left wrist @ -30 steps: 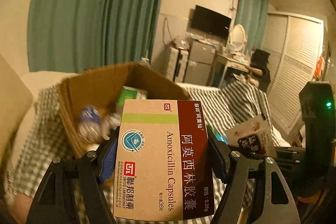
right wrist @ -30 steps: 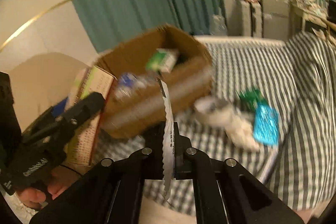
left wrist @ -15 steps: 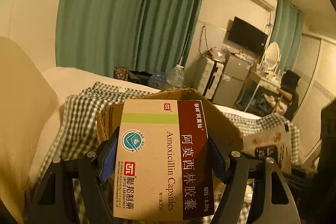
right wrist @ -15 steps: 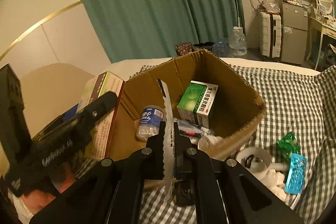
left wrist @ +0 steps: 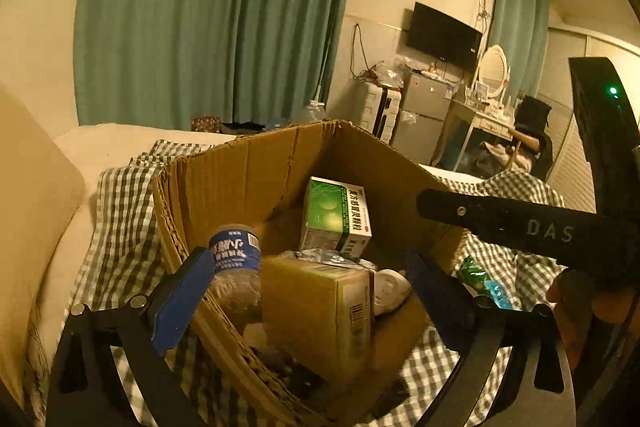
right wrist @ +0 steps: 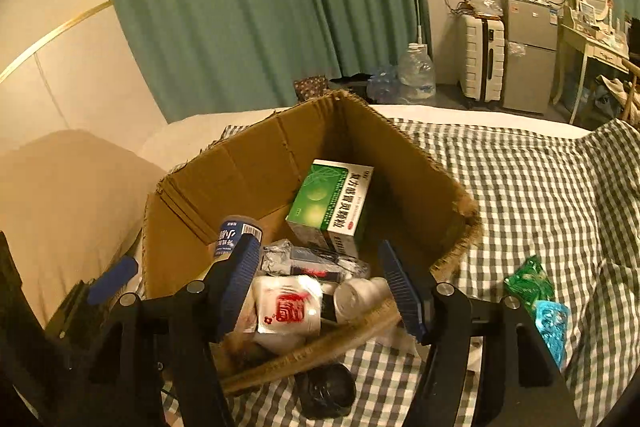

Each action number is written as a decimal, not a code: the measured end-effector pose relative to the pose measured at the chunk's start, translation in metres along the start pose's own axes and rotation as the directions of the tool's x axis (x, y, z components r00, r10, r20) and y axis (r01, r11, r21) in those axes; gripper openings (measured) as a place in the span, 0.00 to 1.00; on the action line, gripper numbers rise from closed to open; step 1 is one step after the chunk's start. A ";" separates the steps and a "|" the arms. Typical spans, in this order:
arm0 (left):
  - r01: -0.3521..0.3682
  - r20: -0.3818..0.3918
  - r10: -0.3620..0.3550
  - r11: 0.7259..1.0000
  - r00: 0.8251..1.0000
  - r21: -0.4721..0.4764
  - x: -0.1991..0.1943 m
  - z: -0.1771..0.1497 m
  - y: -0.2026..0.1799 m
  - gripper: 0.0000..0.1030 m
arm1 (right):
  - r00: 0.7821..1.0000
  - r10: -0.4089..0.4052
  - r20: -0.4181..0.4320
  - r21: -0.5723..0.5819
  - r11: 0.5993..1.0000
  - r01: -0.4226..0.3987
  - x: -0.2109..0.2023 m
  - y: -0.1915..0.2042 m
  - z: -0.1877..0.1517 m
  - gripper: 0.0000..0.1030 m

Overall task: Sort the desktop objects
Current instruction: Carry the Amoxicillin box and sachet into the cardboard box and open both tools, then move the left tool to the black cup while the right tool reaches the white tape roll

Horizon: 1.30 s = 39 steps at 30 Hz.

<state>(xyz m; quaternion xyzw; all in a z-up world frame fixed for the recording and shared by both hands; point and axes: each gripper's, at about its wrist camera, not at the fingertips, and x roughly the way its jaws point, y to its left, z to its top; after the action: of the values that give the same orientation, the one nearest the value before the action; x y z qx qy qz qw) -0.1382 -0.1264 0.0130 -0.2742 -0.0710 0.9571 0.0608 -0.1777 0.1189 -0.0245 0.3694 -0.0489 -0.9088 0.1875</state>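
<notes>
An open cardboard box (left wrist: 248,171) (right wrist: 256,163) sits on a checked cloth. In it lie a green medicine box (left wrist: 336,217) (right wrist: 332,205), a small bottle with a blue label (left wrist: 236,255) (right wrist: 236,233), the tan Amoxicillin box (left wrist: 320,311) and a white sachet with a red mark (right wrist: 286,307). My left gripper (left wrist: 308,299) is open and empty over the box's near edge. My right gripper (right wrist: 320,291) is open and empty above the sachet. The right gripper also shows in the left wrist view (left wrist: 520,227).
Green and blue wrapped packets (right wrist: 544,303) lie on the checked cloth (right wrist: 540,195) right of the box. A dark round object (right wrist: 326,391) lies in front of the box. A cream cushion (right wrist: 60,195) is at the left. Green curtains, a fridge and a suitcase stand behind.
My left gripper opened and the Amoxicillin box dropped into the cardboard box. My right gripper opened and the white sachet it held now lies in the box.
</notes>
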 end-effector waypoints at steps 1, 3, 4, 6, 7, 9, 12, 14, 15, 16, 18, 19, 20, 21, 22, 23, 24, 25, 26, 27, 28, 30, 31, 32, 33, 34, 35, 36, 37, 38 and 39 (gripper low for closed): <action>0.010 -0.001 -0.010 1.000 1.000 -0.001 -0.003 -0.002 -0.004 0.97 | 1.000 -0.005 0.006 0.000 1.000 0.005 -0.006 -0.002 -0.002 0.62; 0.017 -0.004 -0.017 1.000 1.000 0.024 -0.010 -0.005 -0.017 0.97 | 1.000 -0.018 0.017 -0.005 1.000 0.018 -0.020 -0.005 -0.005 0.62; 0.010 0.001 -0.010 0.999 1.000 0.034 -0.015 -0.005 -0.022 0.97 | 0.999 -0.022 0.025 -0.007 1.000 0.022 -0.030 -0.007 -0.008 0.62; 0.001 0.019 -0.002 0.998 1.000 0.062 -0.027 -0.010 -0.038 0.97 | 0.999 -0.024 0.032 -0.013 1.000 0.025 -0.044 -0.008 -0.014 0.62; 0.003 0.019 -0.004 0.998 1.000 0.067 -0.030 -0.012 -0.042 0.99 | 0.999 -0.029 0.038 -0.014 0.999 0.029 -0.054 -0.011 -0.018 0.62; 0.006 0.017 -0.007 0.997 1.000 0.073 -0.040 -0.017 -0.057 1.00 | 0.998 -0.040 0.047 -0.017 0.999 0.041 -0.068 -0.014 -0.026 0.62; -0.004 0.034 0.002 0.998 0.999 0.056 -0.053 -0.027 -0.074 1.00 | 0.996 -0.067 0.064 -0.016 0.998 0.068 -0.091 -0.026 -0.043 0.68; -0.012 0.030 0.010 0.999 1.000 0.036 -0.057 -0.033 -0.082 1.00 | 0.993 -0.088 0.078 -0.011 0.996 0.090 -0.103 -0.038 -0.057 0.73; -0.026 0.023 0.026 1.000 0.999 0.007 -0.059 -0.038 -0.086 1.00 | 0.991 -0.107 0.082 -0.002 0.994 0.108 -0.109 -0.046 -0.065 0.77; -0.030 0.020 0.031 0.999 0.999 -0.013 -0.059 -0.041 -0.086 1.00 | 0.988 -0.130 0.082 0.013 0.991 0.130 -0.113 -0.055 -0.074 0.80; -0.026 0.020 0.028 0.998 0.999 -0.062 -0.062 -0.053 -0.089 1.00 | 0.986 -0.155 0.064 0.030 0.988 0.153 -0.116 -0.071 -0.089 0.81; -0.023 0.018 0.024 0.997 1.000 -0.075 -0.061 -0.058 -0.089 1.00 | 0.985 -0.163 0.053 0.039 0.986 0.161 -0.116 -0.077 -0.096 0.81; -0.023 0.013 0.024 0.996 1.000 -0.085 -0.060 -0.063 -0.089 1.00 | 0.984 -0.172 0.038 0.056 0.984 0.170 -0.115 -0.086 -0.106 0.81; -0.031 0.005 0.032 0.995 0.999 -0.092 -0.057 -0.069 -0.089 1.00 | 0.984 -0.175 0.026 0.070 0.982 0.173 -0.113 -0.093 -0.111 0.81; -0.046 -0.006 0.046 0.995 0.999 -0.093 -0.054 -0.074 -0.089 1.00 | 0.984 -0.176 0.016 0.088 0.981 0.174 -0.111 -0.100 -0.118 0.81; -0.064 -0.017 0.063 0.994 0.998 -0.089 -0.050 -0.080 -0.090 1.00 | 0.984 -0.176 0.010 0.109 0.979 0.174 -0.109 -0.106 -0.124 0.81; -0.082 -0.034 0.080 0.993 0.996 -0.081 -0.045 -0.087 -0.090 1.00 | 0.984 -0.177 0.008 0.127 0.976 0.175 -0.107 -0.111 -0.129 0.81; -0.090 -0.050 0.087 0.993 0.995 -0.071 -0.039 -0.093 -0.090 1.00 | 0.984 -0.179 0.011 0.138 0.975 0.176 -0.106 -0.115 -0.134 0.81; -0.098 -0.065 0.094 0.993 0.993 -0.060 -0.035 -0.099 -0.090 1.00 | 0.983 -0.184 0.014 0.144 0.973 0.180 -0.103 -0.117 -0.138 0.81; -0.109 -0.085 0.104 0.993 0.991 -0.047 -0.028 -0.105 -0.090 1.00 | 0.982 -0.190 0.015 0.140 0.972 0.186 -0.102 -0.119 -0.141 0.81; -0.117 -0.100 0.113 0.992 0.989 -0.036 -0.024 -0.110 -0.090 1.00 | 0.980 -0.199 0.013 0.135 0.971 0.196 -0.099 -0.119 -0.143 0.81; -0.138 -0.124 0.134 0.990 0.983 -0.020 -0.012 -0.118 -0.088 1.00 | 0.976 -0.217 -0.001 0.126 0.968 0.215 -0.092 -0.122 -0.148 0.81; -0.144 -0.131 0.141 0.989 0.981 -0.017 -0.008 -0.121 -0.087 1.00 | 0.976 -0.217 -0.010 0.128 0.968 0.217 -0.088 -0.123 -0.150 0.81; -0.148 -0.140 0.145 0.989 0.980 -0.016 -0.003 -0.124 -0.085 1.00 | 0.978 -0.209 -0.022 0.135 0.968 0.210 -0.086 -0.126 -0.151 0.81; -0.157 -0.154 0.152 0.988 0.976 -0.017 0.004 -0.128 -0.083 1.00 | 0.980 -0.196 -0.029 0.145 0.969 0.198 -0.084 -0.127 -0.152 0.81; -0.164 -0.166 0.158 0.986 0.973 -0.020 0.010 -0.131 -0.082 1.00 | 0.982 -0.187 -0.031 0.153 0.970 0.189 -0.082 -0.128 -0.152 0.81; -0.163 -0.176 0.156 0.986 0.972 -0.022 0.014 -0.133 -0.081 1.00 | 0.982 -0.186 -0.033 0.157 0.970 0.189 -0.080 -0.129 -0.152 0.81; -0.160 -0.193 0.151 0.987 0.970 -0.029 0.022 -0.136 -0.080 1.00 | 0.981 -0.188 -0.037 0.156 0.969 0.192 -0.077 -0.129 -0.152 0.81; -0.159 -0.198 0.149 0.987 0.969 -0.033 0.025 -0.137 -0.080 1.00 | 0.981 -0.190 -0.042 0.154 0.969 0.194 -0.074 -0.129 -0.151 0.81; -0.164 -0.201 0.154 0.986 0.967 -0.034 0.029 -0.137 -0.080 1.00 | 0.981 -0.189 -0.042 0.153 0.969 0.193 -0.071 -0.128 -0.151 0.81; -0.181 -0.199 0.172 0.983 0.965 -0.029 0.034 -0.139 -0.081 1.00 | 0.982 -0.186 -0.040 0.152 0.970 0.190 -0.069 -0.128 -0.150 0.80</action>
<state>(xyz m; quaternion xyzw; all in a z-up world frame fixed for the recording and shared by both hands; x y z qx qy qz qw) -0.0866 -0.0276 -0.1072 -0.3734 -0.0626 0.9252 -0.0243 -0.0676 0.2704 -0.1165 0.3972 -0.0818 -0.9113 0.0718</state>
